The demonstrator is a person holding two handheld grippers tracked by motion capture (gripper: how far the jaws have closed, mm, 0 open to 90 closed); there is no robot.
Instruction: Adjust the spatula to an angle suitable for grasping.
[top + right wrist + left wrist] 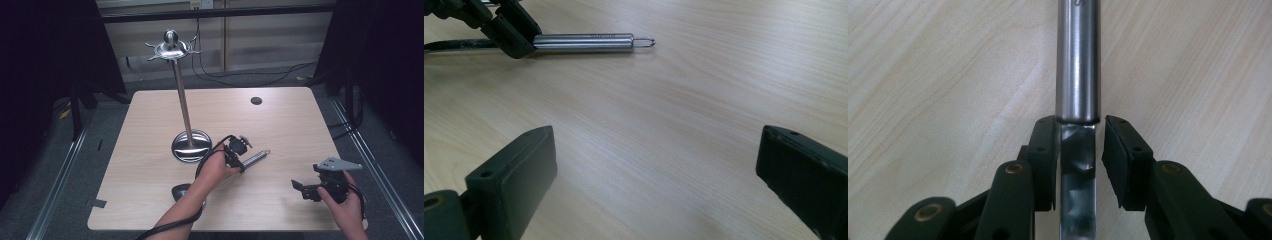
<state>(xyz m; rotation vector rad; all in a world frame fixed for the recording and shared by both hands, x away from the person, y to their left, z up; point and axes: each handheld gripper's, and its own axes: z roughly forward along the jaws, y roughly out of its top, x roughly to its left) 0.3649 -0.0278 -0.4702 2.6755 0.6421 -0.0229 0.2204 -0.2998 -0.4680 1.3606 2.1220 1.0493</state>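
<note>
The light wooden table carries a steel utensil stand at its back. In front of the stand, near the middle, the kitchen utensil lies flat. Its long axis runs from the dark end by your forearm up and to the right, where the hanging loop points. Your left gripper straddles the flat neck but is released: one pad touches, the other stands apart. If you lift now, the utensil will probably slip out or swing. Your right gripper is wide open and empty.
</note>
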